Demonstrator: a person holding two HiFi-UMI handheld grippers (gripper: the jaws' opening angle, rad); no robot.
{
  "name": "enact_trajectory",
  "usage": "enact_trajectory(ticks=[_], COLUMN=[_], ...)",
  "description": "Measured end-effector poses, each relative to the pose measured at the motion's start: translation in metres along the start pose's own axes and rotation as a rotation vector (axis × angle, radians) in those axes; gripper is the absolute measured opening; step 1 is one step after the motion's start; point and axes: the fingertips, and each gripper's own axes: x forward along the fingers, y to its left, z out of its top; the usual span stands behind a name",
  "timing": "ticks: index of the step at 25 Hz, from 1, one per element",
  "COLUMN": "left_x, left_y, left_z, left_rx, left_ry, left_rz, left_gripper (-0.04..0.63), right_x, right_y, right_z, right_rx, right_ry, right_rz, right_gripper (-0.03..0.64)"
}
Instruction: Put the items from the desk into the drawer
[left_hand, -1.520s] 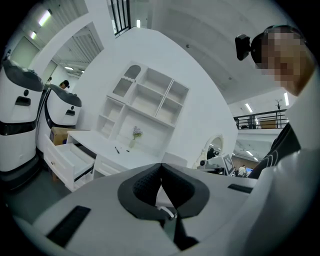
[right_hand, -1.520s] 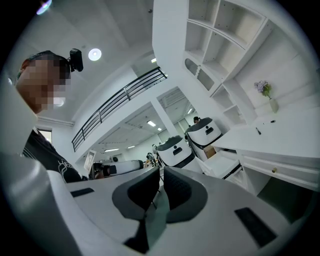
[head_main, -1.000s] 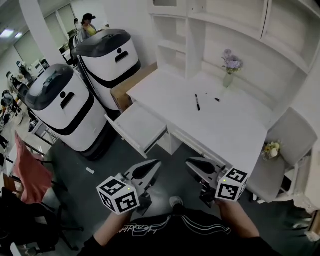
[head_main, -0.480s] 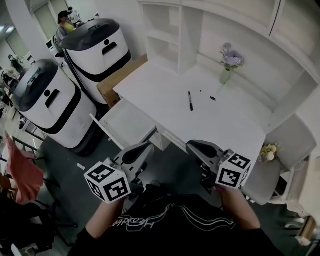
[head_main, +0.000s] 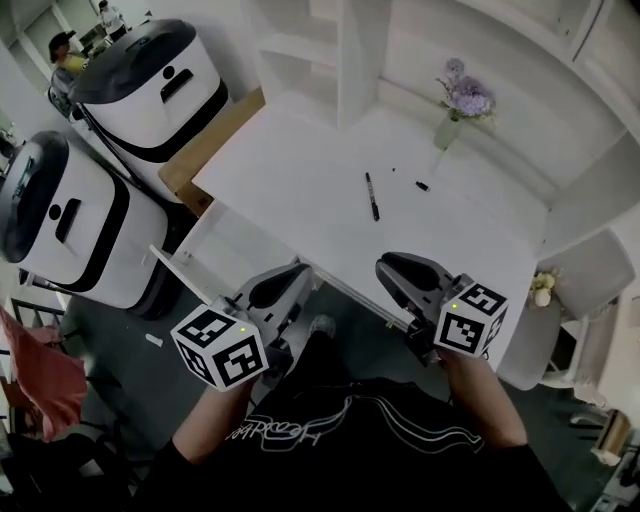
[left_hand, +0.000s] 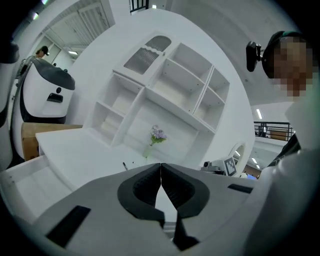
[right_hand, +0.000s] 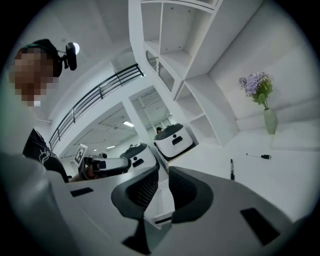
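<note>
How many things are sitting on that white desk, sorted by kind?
Black pen: 1
Small dark item: 1
Vase of purple flowers: 1
Total: 3

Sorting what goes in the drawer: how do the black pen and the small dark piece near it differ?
The pen is long, the small piece far shorter. The pen lies further from the vase, the small piece closer to it. Both are dark and lie flat.
</note>
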Motion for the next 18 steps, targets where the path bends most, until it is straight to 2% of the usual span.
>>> enact_trajectory(ticks=[4, 6, 11, 18], left_x=[0.036, 0.047, 0.067, 0.09], left_y=[0.041, 0.063, 0.113, 0.162], left_z=[0.011, 0.015, 0.023, 0.017], left_rx=[0.007, -0.003, -0.049, -0.091], left_ry=[0.038, 0.06, 0.093, 0.139], left_rz=[-0.009, -0.008, 0.009, 0.022], left_gripper=[0.02, 0.021, 0.021, 0.02], right_x=[0.035, 0.053, 0.087, 0.117], right_y=[-0.055, -0.079, -0.138, -0.218], right_z=[0.007, 0.009, 0.0, -0.027], right_rx=[-0.026, -0.037, -0.112, -0.149], right_ry=[0.038, 0.05, 0.157, 0.279], right_rz=[-0.08, -0.121, -0.26, -0.419], right_gripper=[0.066, 0.114, 0.158, 0.161])
